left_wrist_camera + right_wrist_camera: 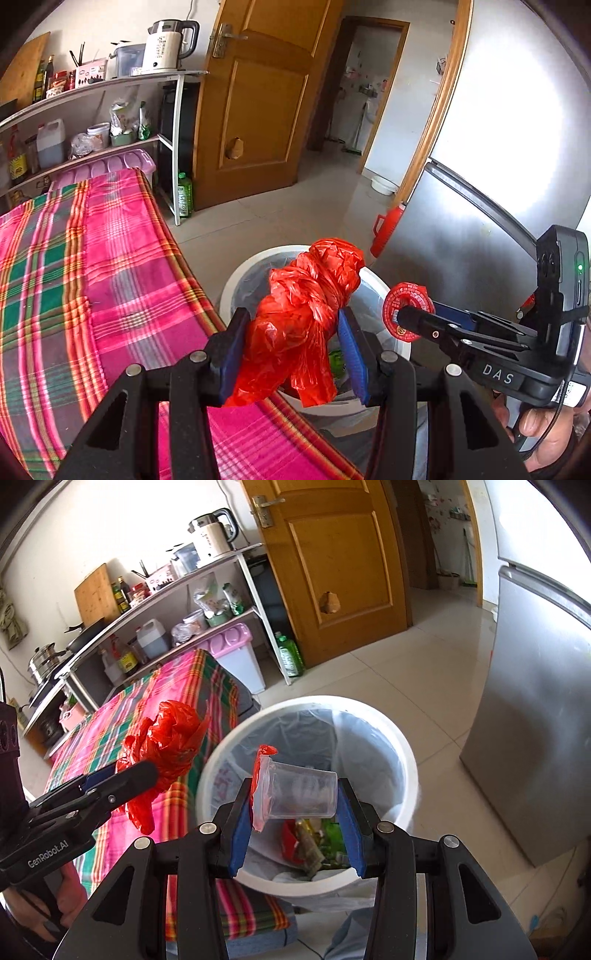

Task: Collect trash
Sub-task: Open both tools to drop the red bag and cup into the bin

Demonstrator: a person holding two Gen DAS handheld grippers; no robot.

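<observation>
The left tool (291, 332) is clamped on a knotted red bag (306, 314) near the table (110, 277) edge; the right tool (295, 812) grips a clear cup (299, 794) above the bin (402, 746); early release may drop the bag outside, since it seems only partly over the rim.

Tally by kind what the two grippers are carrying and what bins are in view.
Red bags: 1, the knotted bag in the left gripper
Clear cups: 1, the cup with a torn red lid, in the right gripper
Bins: 2, the white lined bin and the pink-lidded bin
Total: 4
</observation>
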